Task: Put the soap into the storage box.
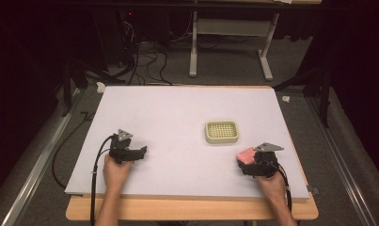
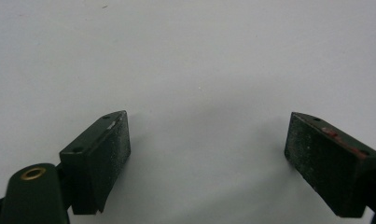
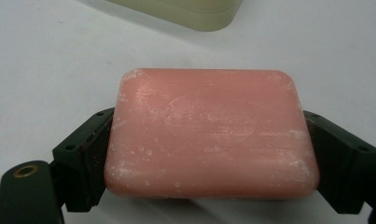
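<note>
Soap [image 3: 211, 133] clamped in right gripper [image 1: 253, 162] near table edge; left gripper [image 2: 206, 154] fingers wide, empty.

White-topped table [image 1: 177, 136] with a cream slotted soap dish [image 1: 222, 132] right of centre, pink soap bar [image 1: 246, 155] nearby.

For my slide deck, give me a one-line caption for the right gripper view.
Right gripper clamps a pink soap bar above the white table, soap dish just beyond.

No readable text, label, brand or number appears anywhere (the pink soap bar [image 3: 211, 133] included).
</note>
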